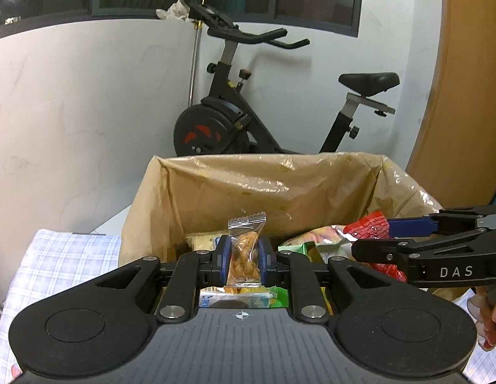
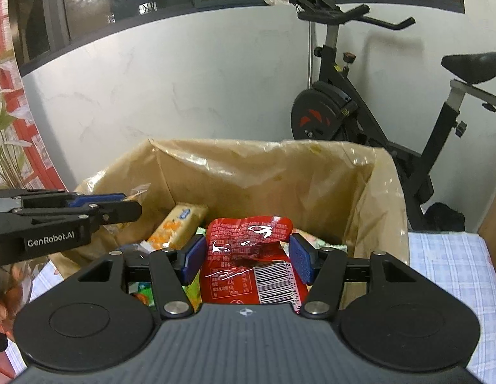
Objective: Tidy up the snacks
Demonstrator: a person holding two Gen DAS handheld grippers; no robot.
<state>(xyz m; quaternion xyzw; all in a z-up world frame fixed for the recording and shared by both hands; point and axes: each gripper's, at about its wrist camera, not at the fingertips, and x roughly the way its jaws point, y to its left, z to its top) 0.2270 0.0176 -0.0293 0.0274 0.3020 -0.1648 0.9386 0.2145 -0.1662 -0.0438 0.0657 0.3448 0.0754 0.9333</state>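
Left wrist view: the left tongs [image 1: 244, 256] reach level over the lined cardboard box [image 1: 216, 185], pads clamped on an upright clear snack packet [image 1: 244, 249].

Right wrist view: the right tongs [image 2: 248, 257] point into the same box, jaws spread wider yet pressing both sides of a red snack bag [image 2: 248, 256] above other snacks.

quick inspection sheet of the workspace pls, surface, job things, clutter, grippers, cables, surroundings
surface: blue checked cloth under the box.
job's things: plastic-lined cardboard box holding snack packs; clear snack packet; red packet; yellow wrapped bar.
clutter: nothing seen.
grippers: left gripper shut on the clear snack packet; right gripper has pads at the red packet's sides, grip unclear.
cables: nothing seen.
surroundings: exercise bike, white wall, dark windows.
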